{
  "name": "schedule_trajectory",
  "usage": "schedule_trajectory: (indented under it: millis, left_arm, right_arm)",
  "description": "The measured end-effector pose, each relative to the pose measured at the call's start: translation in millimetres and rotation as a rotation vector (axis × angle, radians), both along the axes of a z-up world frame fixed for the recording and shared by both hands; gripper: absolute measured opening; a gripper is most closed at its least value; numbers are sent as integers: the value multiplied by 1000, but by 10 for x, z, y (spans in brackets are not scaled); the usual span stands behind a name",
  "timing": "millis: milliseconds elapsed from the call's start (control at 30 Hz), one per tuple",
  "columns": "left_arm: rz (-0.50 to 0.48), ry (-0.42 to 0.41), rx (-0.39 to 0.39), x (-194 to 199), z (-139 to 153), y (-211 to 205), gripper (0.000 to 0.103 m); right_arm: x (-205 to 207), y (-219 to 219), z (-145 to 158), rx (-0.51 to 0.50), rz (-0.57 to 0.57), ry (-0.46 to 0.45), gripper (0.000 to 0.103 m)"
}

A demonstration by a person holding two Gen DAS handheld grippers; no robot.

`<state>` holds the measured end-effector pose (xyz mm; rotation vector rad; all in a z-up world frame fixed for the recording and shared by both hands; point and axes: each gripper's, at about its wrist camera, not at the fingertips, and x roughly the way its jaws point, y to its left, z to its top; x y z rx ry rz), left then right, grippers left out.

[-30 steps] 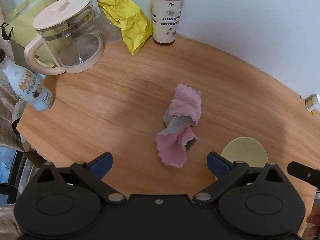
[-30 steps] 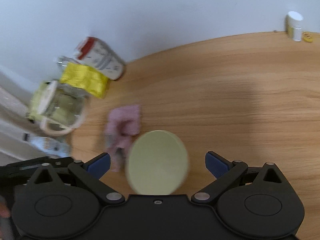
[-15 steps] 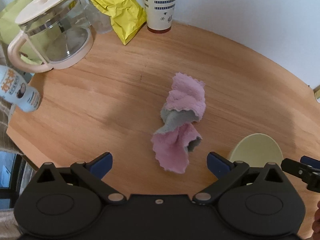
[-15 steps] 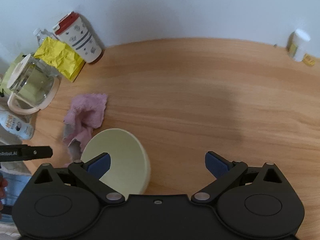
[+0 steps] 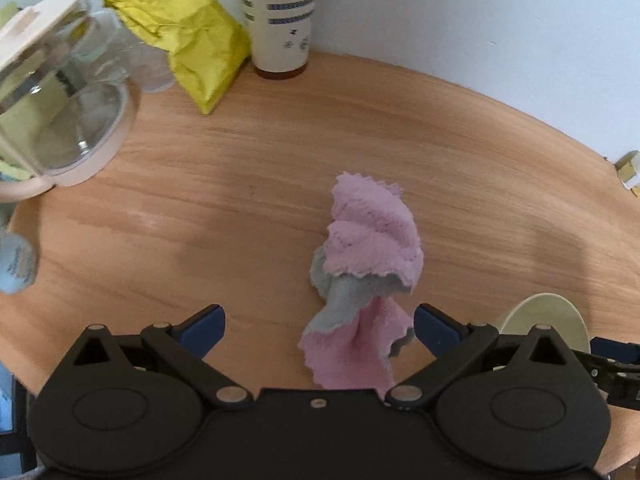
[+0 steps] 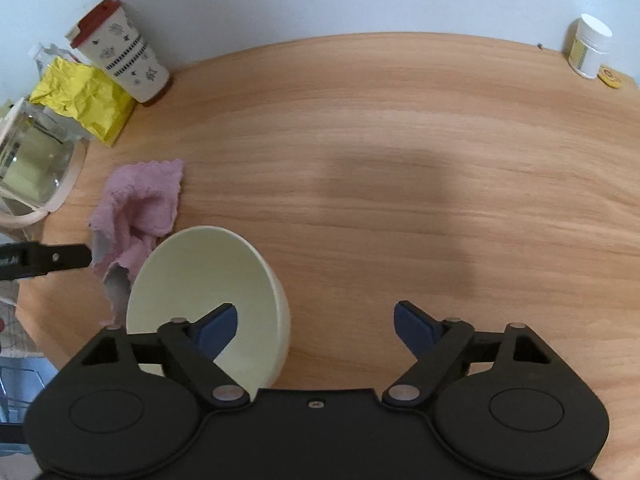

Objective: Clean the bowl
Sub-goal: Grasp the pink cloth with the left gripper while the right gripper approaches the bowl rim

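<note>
Left wrist view looks steeply down at a round wooden table, and the left gripper has its blue fingers spread wide, gripping nothing. A crumpled pink and grey cloth lies on the table, its near end sitting between those fingers without either pad touching it. Off at the right edge you can see a slice of the pale yellow bowl, just beside the cloth.

Right wrist view has the bowl much clearer: it sits on the table near the front edge, looking tilted, with the cloth tucked right behind it. The right gripper is closing, its left finger inside the bowl and the other one out over bare wood, so the bowl's right wall is between them, but neither pad presses on it.

Along the back by the wall: a glass jug, a yellow bag, a patterned cup with a red lid, and a small white bottle far right.
</note>
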<state>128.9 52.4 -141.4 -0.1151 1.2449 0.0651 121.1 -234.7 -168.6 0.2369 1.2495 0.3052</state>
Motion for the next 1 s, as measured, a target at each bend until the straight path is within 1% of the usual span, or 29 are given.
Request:
schedule_trajectory:
  millis: [67, 100, 133, 167, 233, 300, 333, 367, 400, 600, 633, 700, 767, 867, 933, 1000]
  left_arm:
    - [-34, -12, 13, 30, -39, -18, 102]
    - [-52, -16, 34, 39, -66, -34, 102]
    - [-71, -18, 57, 49, -96, -52, 102]
    - [-90, -24, 65, 53, -114, -66, 102]
    - [-127, -40, 68, 56, -140, -91, 102]
    - [-154, -63, 49, 62, -151, -101, 102]
    - [-167, -75, 38, 66, -156, -105, 102]
    - [-180, -87, 27, 69, -160, -109, 102]
    - [-179, -87, 14, 87, -178, -98, 102]
    - [-155, -62, -62, 213, -308, 4, 102]
    - [-160, -62, -64, 208, -323, 21, 102]
    - [-183, -91, -63, 208, -331, 9, 102]
    - [-201, -125, -65, 206, -341, -6, 102]
    - [-213, -98, -62, 253, -378, -16, 102]
    - [-223, -70, -59, 300, -403, -36, 102]
    - [-240, -68, -55, 312, -407, -56, 102]
  right_arm:
    - [-26, -26, 33, 24, -18, 6, 77]
    - [-36, -19, 53, 24, -24, 10, 73]
    - [-40, -20, 57, 32, -28, 16, 72]
    - [-44, -21, 61, 39, -32, 22, 71]
    - [-54, 3, 59, 44, -40, 37, 62]
    - [-66, 43, 50, 41, -45, 54, 50]
    - [-75, 66, 45, 35, -41, 61, 47]
    - [-85, 87, 38, 36, -38, 68, 42]
    - [-92, 105, 30, 40, -41, 72, 41]
    - [-118, 176, 9, 6, -72, 94, 42]
    - [-129, 190, 10, -1, -74, 98, 42]
    - [-159, 199, 30, -5, -73, 92, 42]
    - [-186, 208, 74, 3, -77, 69, 43]
    - [-217, 204, 146, -5, -73, 28, 43]
    - [-197, 199, 142, -29, -82, 35, 43]
    - [-183, 176, 136, -36, -97, 45, 43]
